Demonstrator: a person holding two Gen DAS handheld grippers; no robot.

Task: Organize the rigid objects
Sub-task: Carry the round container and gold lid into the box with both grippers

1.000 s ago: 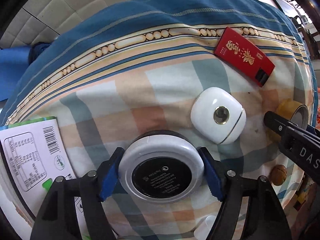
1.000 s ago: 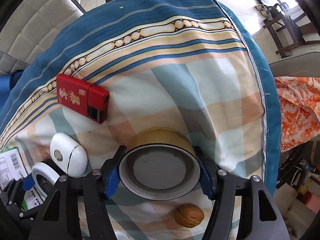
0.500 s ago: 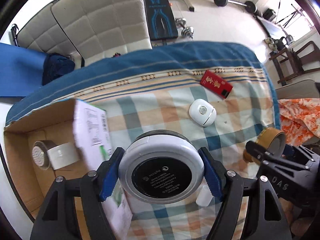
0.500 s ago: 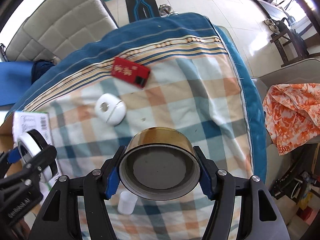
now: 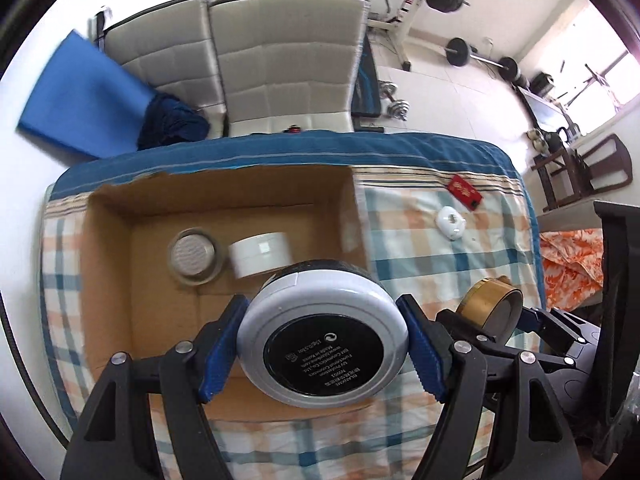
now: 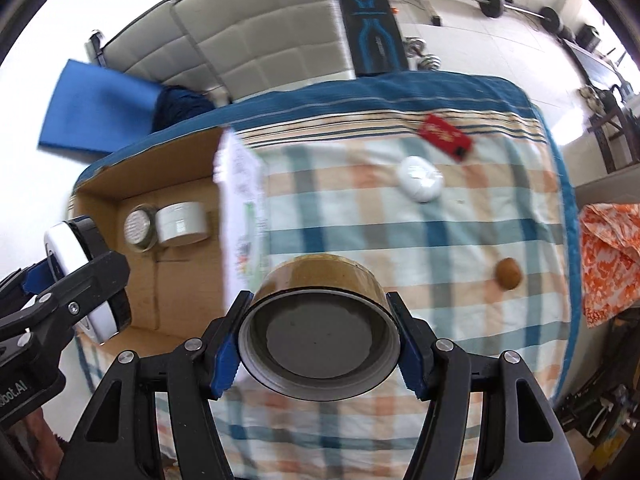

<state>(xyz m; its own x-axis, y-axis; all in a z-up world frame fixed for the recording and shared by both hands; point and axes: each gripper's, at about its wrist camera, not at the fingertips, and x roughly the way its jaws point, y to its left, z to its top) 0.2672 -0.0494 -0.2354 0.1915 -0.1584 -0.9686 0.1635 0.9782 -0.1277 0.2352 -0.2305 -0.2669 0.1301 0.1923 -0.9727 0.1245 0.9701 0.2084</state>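
Observation:
My left gripper (image 5: pixel 323 344) is shut on a round white jar with a black label (image 5: pixel 323 338), held high above the near right part of an open cardboard box (image 5: pixel 108 264). In the box lie a clear-lidded round tin (image 5: pixel 192 256) and a white round tub (image 5: pixel 260 254). My right gripper (image 6: pixel 318 338) is shut on a gold round tin (image 6: pixel 320 320), held above the checked cloth just right of the box (image 6: pixel 184 280). The left gripper with its jar (image 6: pixel 76 272) shows at the left of the right wrist view; the right gripper's gold tin (image 5: pixel 490 304) shows at the right of the left wrist view.
On the checked cloth (image 6: pixel 460 248) lie a red box (image 6: pixel 446 136), a white rounded case (image 6: pixel 420 178) and a walnut (image 6: pixel 508 274). The box's white printed flap (image 6: pixel 244 216) stands up. An orange cloth (image 6: pixel 608 260) lies to the right; grey padded panels (image 5: pixel 280 56) and weights stand behind.
Both grippers rose and swung left with their jar and tin, away from the red box and white case. The cardboard box has come into view below them.

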